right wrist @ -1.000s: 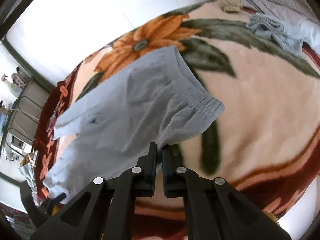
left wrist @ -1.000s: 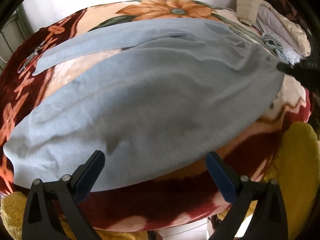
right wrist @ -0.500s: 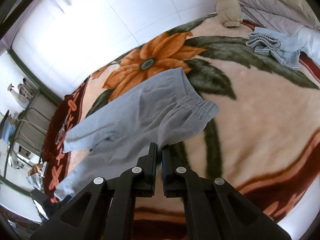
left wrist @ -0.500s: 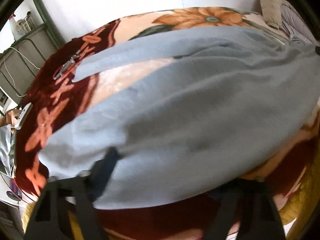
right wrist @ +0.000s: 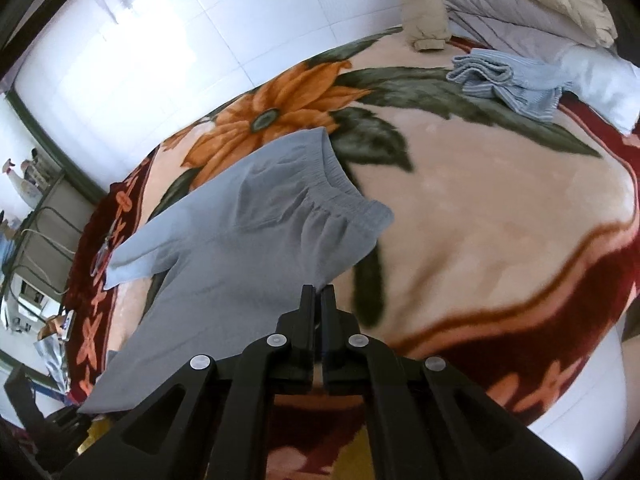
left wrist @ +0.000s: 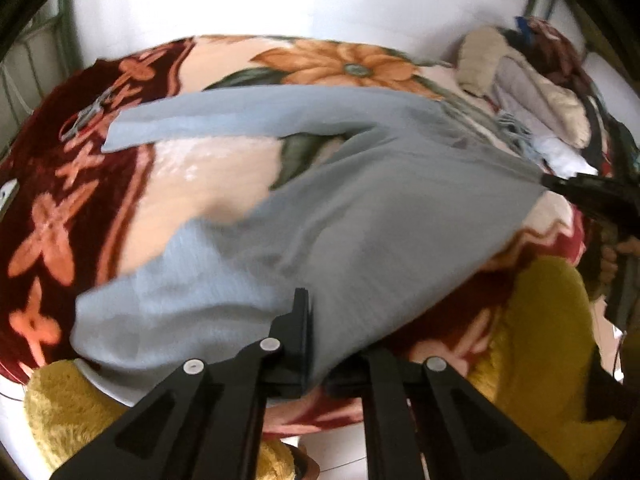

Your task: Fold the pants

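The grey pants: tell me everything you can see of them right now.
The grey pants look like soft fleece with a gathered elastic waistband. They lie partly lifted off the flowered blanket. The right gripper is shut on the waist corner; the left gripper is shut on the near leg's edge. The far leg lies flat, spread away from the near one.

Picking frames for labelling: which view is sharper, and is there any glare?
Left wrist: motion blur smears the grey pants and blanket. Right wrist: sharper, with the waistband crisp, but the white tiled wall is washed out. Both bend at the fisheye edges.
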A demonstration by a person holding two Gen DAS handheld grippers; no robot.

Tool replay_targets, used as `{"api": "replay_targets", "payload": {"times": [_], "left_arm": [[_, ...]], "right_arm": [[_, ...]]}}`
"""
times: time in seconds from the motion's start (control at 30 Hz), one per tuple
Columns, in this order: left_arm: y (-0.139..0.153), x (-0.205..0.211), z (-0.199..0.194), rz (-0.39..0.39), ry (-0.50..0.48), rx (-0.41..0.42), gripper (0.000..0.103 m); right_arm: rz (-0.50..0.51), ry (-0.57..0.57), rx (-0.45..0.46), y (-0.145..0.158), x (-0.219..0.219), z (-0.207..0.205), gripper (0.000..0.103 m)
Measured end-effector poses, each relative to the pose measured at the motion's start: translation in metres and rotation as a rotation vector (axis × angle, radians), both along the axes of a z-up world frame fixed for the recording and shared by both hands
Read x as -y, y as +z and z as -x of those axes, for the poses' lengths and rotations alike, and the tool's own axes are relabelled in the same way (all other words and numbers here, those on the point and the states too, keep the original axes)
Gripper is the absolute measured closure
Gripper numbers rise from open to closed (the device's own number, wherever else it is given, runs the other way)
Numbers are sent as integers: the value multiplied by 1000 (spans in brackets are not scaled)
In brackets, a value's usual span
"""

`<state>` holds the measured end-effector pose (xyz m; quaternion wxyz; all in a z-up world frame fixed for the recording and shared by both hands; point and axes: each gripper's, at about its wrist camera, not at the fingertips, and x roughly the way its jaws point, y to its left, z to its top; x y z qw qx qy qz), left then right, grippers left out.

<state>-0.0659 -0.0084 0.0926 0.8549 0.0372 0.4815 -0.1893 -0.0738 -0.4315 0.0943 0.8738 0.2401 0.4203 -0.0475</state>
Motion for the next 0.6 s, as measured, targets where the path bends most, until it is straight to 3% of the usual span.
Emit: {"api": "replay_targets", "payload": {"times": [0.13, 0.23, 0.27, 0.37, 0.4, 0.6], "left_arm": [[16, 12, 15, -46, -45, 56, 98], [15, 10, 9, -48, -20, 49, 99], [14, 7, 7, -43, -7, 42, 99], [9, 1, 0, -50, 26, 27, 99], [8, 0, -3, -59, 30, 23, 99], [5, 2, -10, -97, 42, 21, 99]], "right_arm": [[24, 25, 0, 1, -2, 1, 100], [10, 72, -17, -5, -7, -4, 100], [8, 79, -23, -8, -8, -4, 96], [16, 45, -55, -18, -6, -5, 67], [27, 28, -69, -20, -2, -6, 64], [-14, -61, -148, -43, 21, -13, 63]]}}
